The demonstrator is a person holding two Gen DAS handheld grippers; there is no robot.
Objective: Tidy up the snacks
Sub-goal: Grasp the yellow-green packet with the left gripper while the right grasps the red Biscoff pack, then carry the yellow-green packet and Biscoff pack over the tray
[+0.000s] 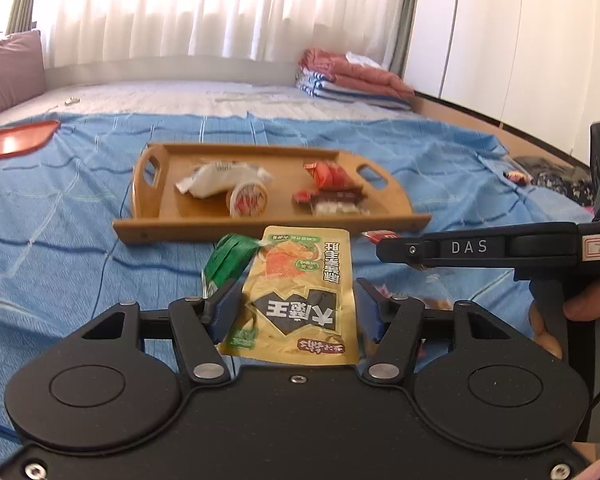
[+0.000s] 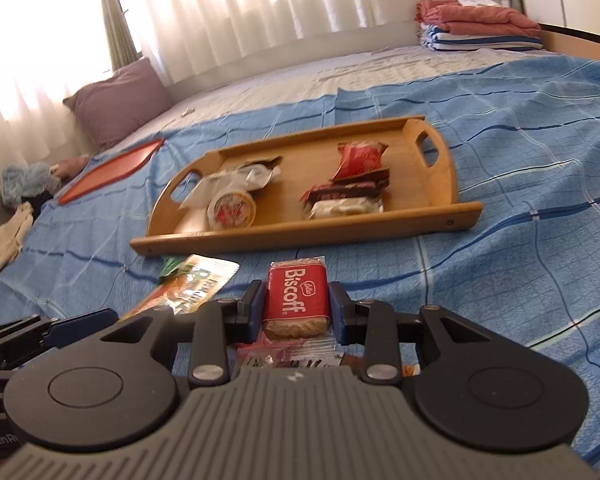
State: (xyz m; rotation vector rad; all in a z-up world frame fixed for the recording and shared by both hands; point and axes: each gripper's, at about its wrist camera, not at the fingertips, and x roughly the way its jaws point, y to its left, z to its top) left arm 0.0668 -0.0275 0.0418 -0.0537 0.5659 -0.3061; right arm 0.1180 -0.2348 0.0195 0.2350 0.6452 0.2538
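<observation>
While both tongs pinch snacks, left tongs (image 1: 290, 312) yellow pouch (image 1: 296, 296), right tongs (image 2: 296, 310) Biscoff pack (image 2: 296, 300), near tray rim (image 2: 300, 236).

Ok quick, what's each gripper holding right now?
Left gripper: closed on the yellow snack pouch.
Right gripper: shut on the red Biscoff packet.

A light blue bedspread (image 2: 500, 160) carries a darker blue and white grid. The honey-brown wooden tray (image 2: 440, 216) sits beside a flat orange-red lid (image 2: 112, 172). The gold foil pouch (image 1: 300, 292) bears black lettering; the red Biscoff wrapper (image 2: 296, 296) white script.
</observation>
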